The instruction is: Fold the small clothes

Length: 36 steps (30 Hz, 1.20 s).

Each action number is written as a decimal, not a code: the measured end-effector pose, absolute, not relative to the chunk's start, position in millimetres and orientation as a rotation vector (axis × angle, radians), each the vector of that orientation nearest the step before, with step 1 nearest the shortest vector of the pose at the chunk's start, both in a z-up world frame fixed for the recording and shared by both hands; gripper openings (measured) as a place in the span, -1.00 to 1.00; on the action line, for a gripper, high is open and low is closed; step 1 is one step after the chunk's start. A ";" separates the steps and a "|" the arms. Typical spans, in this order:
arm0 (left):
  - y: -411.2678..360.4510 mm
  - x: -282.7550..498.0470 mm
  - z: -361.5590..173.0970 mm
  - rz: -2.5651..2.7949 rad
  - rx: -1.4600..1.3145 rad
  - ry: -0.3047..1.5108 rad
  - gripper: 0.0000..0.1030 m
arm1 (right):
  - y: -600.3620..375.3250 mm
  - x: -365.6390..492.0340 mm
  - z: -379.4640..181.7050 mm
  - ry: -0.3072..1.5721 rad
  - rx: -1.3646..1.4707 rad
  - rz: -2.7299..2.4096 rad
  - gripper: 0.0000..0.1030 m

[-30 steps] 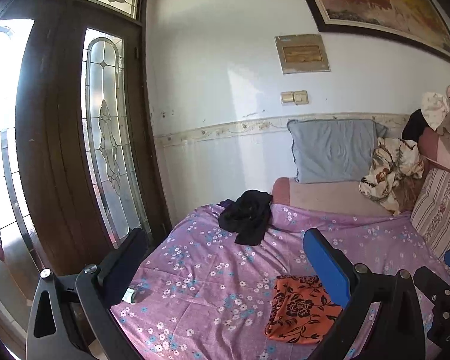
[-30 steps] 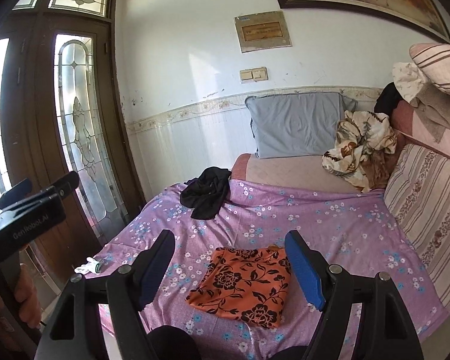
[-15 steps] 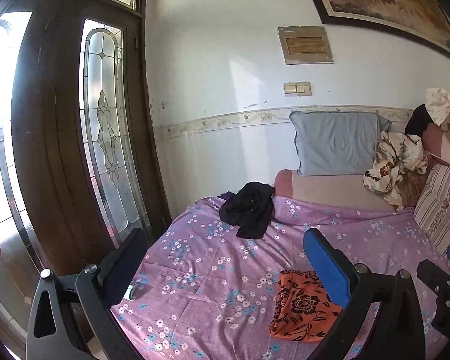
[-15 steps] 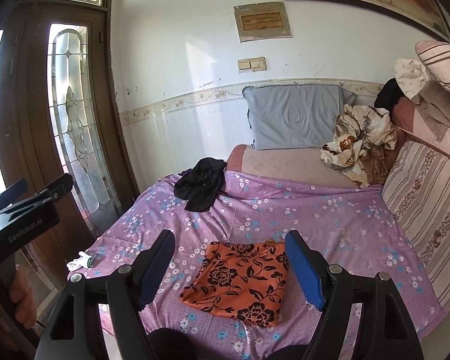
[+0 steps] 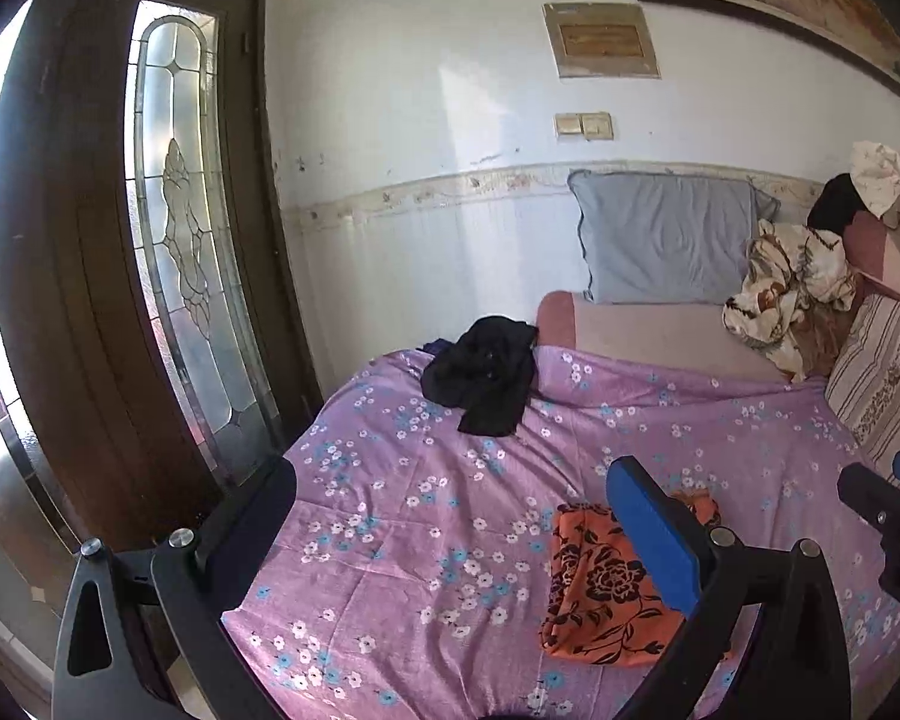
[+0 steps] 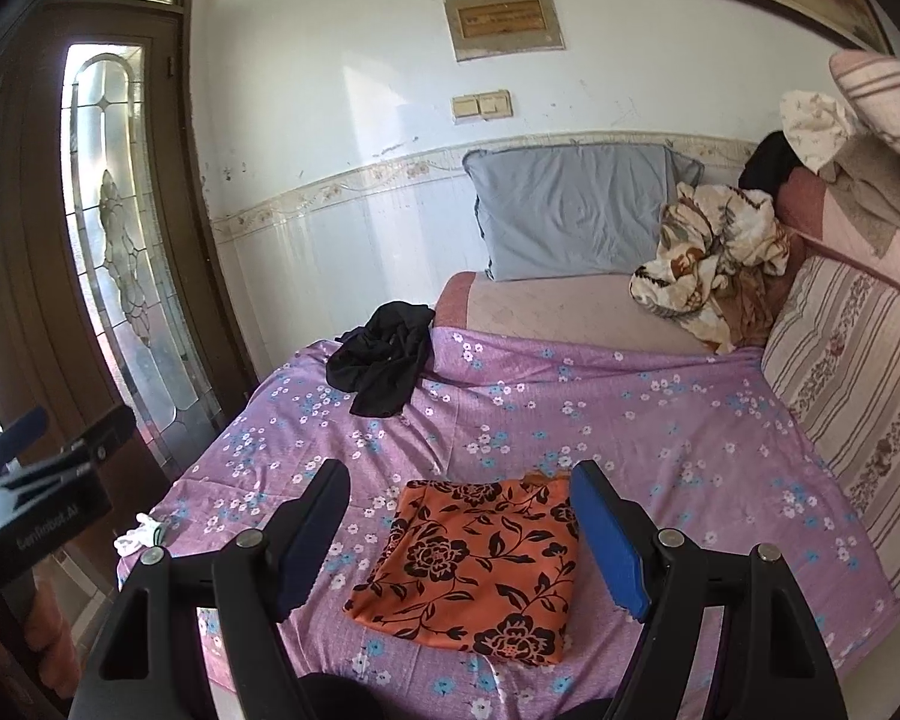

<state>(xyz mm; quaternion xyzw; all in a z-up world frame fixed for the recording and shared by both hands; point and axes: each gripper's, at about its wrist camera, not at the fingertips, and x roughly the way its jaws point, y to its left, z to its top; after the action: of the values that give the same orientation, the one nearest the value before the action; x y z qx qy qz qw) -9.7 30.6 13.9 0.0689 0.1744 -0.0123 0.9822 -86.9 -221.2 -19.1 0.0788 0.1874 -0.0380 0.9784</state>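
Orange cloth (image 6: 471, 564) lies folded flat just ahead of right gripper (image 6: 459, 540), jaws apart, empty. Left gripper (image 5: 450, 534) likewise spread, empty. Black garment (image 6: 384, 363) far ahead, crumpled, likely still to fold.

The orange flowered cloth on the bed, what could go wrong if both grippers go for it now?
1. The orange flowered cloth already lies folded flat; a pinch at one edge may pull the layers apart.
2. It lies on a loose purple sheet, so the open right gripper might catch the sheet along with the cloth.
3. The open left gripper points at bare sheet beside the cloth, so it could close on sheet alone.
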 end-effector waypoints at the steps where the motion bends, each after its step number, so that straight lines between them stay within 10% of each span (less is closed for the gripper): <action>1: 30.7 -7.6 12.7 -0.027 0.139 0.355 1.00 | -221.2 -84.3 -20.0 0.382 0.156 -0.078 0.53; 36: 16.8 -32.3 17.2 -0.100 0.140 0.337 1.00 | -234.0 -99.3 -23.6 0.362 0.184 -0.083 0.53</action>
<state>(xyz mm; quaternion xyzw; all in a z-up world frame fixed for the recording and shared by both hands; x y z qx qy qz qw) -32.3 16.8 17.2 0.0697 0.1675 -0.0497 0.9821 -99.3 -234.0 -23.6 0.0914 0.1799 -0.0412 0.9786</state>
